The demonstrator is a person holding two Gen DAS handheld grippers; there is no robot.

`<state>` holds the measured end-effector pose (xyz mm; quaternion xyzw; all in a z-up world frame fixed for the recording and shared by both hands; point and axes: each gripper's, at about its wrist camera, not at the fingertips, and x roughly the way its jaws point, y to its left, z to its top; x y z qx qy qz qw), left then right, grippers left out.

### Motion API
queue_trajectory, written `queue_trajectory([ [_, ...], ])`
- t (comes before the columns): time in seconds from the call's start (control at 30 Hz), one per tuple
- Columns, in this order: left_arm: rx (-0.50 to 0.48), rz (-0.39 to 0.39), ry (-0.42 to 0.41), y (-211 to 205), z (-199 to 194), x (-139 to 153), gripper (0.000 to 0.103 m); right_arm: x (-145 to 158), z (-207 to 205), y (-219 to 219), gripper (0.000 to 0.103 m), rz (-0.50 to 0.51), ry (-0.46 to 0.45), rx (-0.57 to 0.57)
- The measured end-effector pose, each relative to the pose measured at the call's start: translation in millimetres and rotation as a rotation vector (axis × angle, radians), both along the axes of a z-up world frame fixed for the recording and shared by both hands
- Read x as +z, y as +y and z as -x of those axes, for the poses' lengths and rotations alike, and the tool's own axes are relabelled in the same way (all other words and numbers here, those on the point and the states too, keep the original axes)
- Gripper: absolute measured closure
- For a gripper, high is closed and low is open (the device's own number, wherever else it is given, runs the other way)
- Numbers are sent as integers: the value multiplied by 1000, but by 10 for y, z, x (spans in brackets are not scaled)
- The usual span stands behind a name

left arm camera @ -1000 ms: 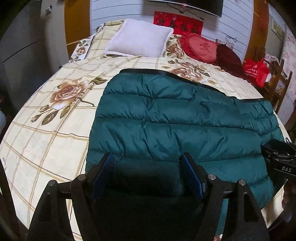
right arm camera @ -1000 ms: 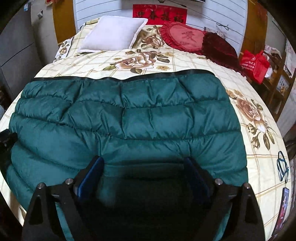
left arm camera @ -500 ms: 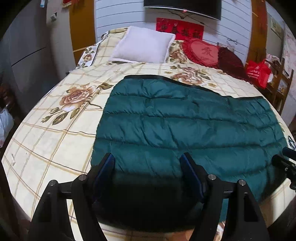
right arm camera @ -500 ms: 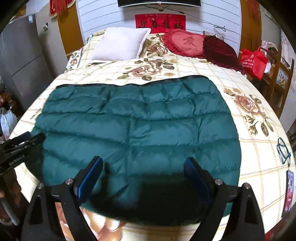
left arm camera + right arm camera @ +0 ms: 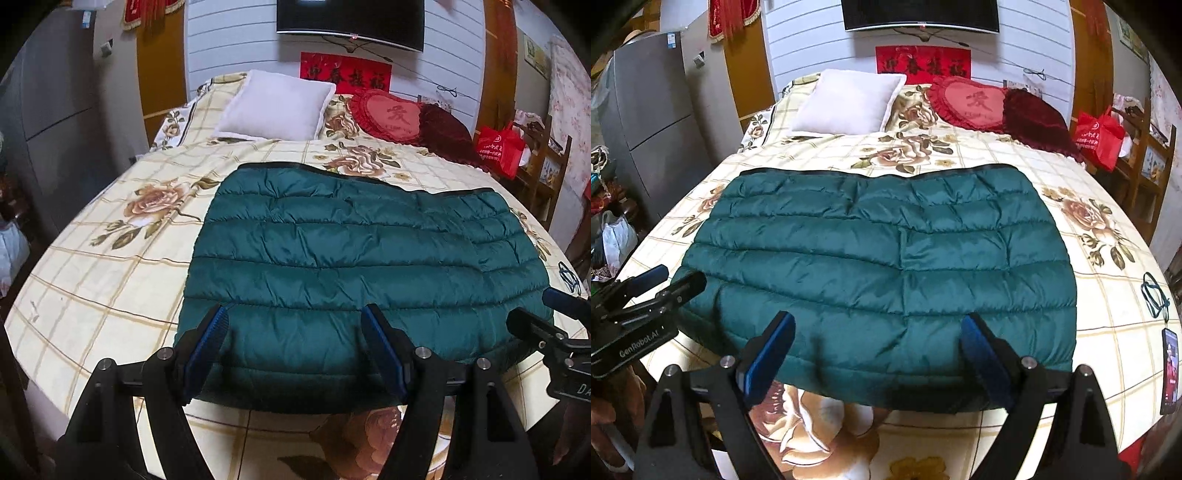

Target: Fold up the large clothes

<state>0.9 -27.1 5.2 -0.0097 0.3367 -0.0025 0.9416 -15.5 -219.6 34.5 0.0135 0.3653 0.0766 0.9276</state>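
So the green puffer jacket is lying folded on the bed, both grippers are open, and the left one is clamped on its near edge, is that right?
Not quite. The left gripper isn't clamped on anything: the left wrist view shows its fingers spread wide above the green puffer jacket, gripping no fabric. The rest holds: the jacket lies folded on the bed, and the right gripper is open too.
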Motion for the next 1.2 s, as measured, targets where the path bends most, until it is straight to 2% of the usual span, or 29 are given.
queue_trajectory([
  [0.17, 16, -25, -39, -24, 125, 60, 47, 49, 68, 36, 7, 5, -24, -7],
  [0.4, 33, -19, -39, -17, 171, 82, 47, 103, 134, 59, 6, 26, -43, -7],
  [1.2, 27, -27, -49, -75, 205, 81, 47, 22, 81, 62, 6, 13, -10, -3],
])
